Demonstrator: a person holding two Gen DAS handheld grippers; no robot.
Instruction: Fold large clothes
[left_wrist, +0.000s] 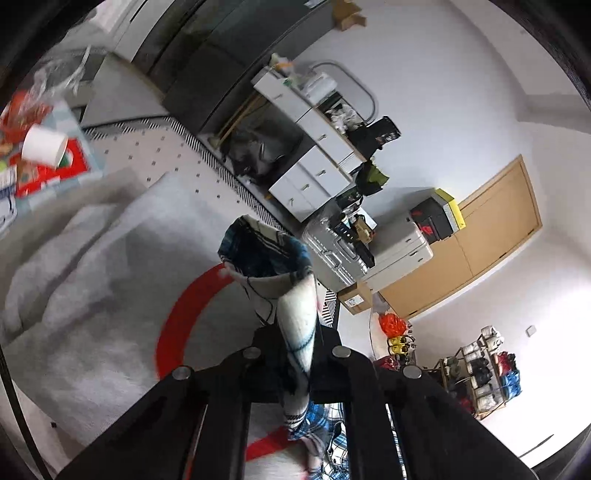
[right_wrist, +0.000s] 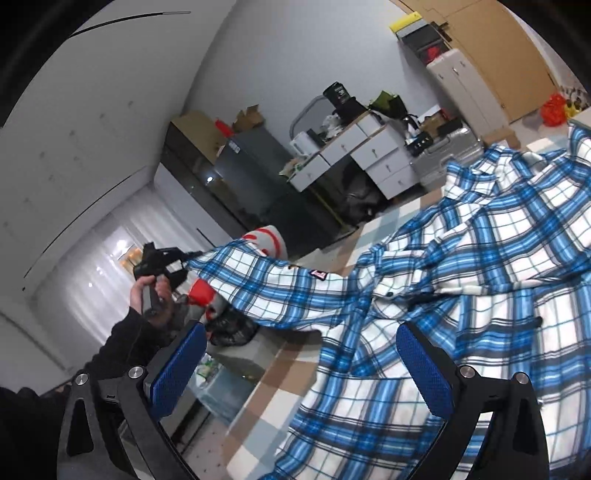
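My left jaws (left_wrist: 295, 354) grip the sleeve cuff (left_wrist: 266, 258) of the plaid shirt (right_wrist: 461, 258), stretched off the table's (right_wrist: 258, 406) left edge; my right jaws (right_wrist: 306, 365) stand open, empty, nearer the shirt's body

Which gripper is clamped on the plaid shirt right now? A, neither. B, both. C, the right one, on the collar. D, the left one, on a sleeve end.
D: the left gripper is shut on the sleeve of the shirt, while the right gripper stands open, its blue fingers wide apart with nothing pinched.
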